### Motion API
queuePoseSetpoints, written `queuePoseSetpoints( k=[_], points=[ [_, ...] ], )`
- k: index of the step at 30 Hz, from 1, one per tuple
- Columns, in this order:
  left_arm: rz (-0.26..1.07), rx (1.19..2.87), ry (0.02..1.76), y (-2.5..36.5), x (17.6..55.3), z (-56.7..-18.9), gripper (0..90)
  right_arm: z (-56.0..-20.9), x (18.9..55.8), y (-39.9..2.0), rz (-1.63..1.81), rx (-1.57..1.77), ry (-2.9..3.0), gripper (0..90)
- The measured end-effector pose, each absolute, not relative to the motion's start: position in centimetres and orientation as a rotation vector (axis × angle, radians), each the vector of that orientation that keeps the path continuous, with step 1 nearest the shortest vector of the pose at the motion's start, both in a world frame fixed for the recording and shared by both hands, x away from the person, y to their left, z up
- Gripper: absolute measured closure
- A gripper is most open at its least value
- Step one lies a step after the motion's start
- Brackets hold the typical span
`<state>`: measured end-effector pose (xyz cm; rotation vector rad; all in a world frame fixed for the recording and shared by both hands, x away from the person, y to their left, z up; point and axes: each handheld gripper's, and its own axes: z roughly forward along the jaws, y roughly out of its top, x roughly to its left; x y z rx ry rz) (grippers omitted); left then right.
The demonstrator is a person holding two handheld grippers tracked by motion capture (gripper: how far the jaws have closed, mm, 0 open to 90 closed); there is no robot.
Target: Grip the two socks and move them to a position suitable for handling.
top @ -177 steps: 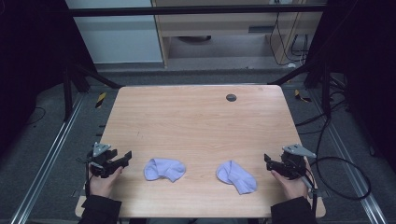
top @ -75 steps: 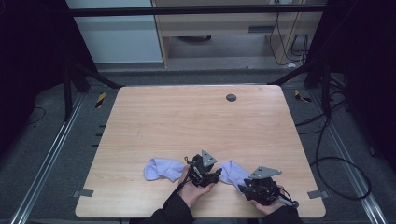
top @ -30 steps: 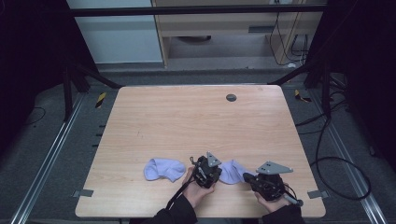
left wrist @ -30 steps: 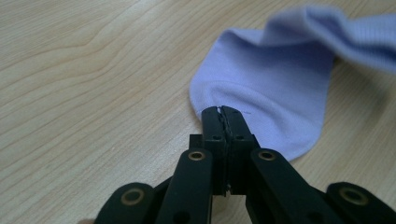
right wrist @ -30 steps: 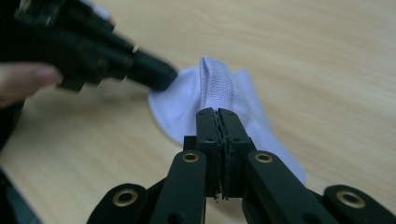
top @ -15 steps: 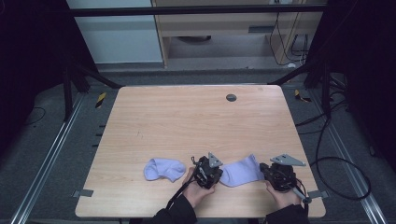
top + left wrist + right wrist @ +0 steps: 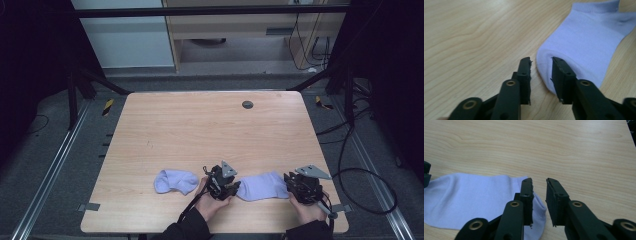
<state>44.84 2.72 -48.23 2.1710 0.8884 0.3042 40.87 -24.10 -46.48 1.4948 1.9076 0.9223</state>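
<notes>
Sock [image 7: 262,186] lies flat and stretched out near the front edge of the table [image 7: 200,130], between the two grippers, and the other sock [image 7: 175,181] sits bunched up a little way to its left. The left gripper [image 7: 541,65] and right gripper [image 7: 539,186] have just been opening, and now their jaws stand apart at each end, pinching nothing. It looks like the smoothing step is done, so next they likely need to go over and grab the bunched one.

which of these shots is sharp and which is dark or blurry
High view: table evenly lit, surroundings nearly black, image soft. Left gripper view: the flattened sock is fairly sharp, its far cuff softer, the near fingers slightly blurred. Right gripper view: wood grain crisp, no glare, a soft shadow under the fingers.
</notes>
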Motion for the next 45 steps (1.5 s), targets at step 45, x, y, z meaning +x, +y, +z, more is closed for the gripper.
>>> queuePoseSetpoints(
  k=[45],
  points=[
    [0.531,1.959,1.167,24.1,44.2,-43.4,41.5,-43.4,43.0,-13.0,1.176,1.15,2.194,45.0]
  ],
)
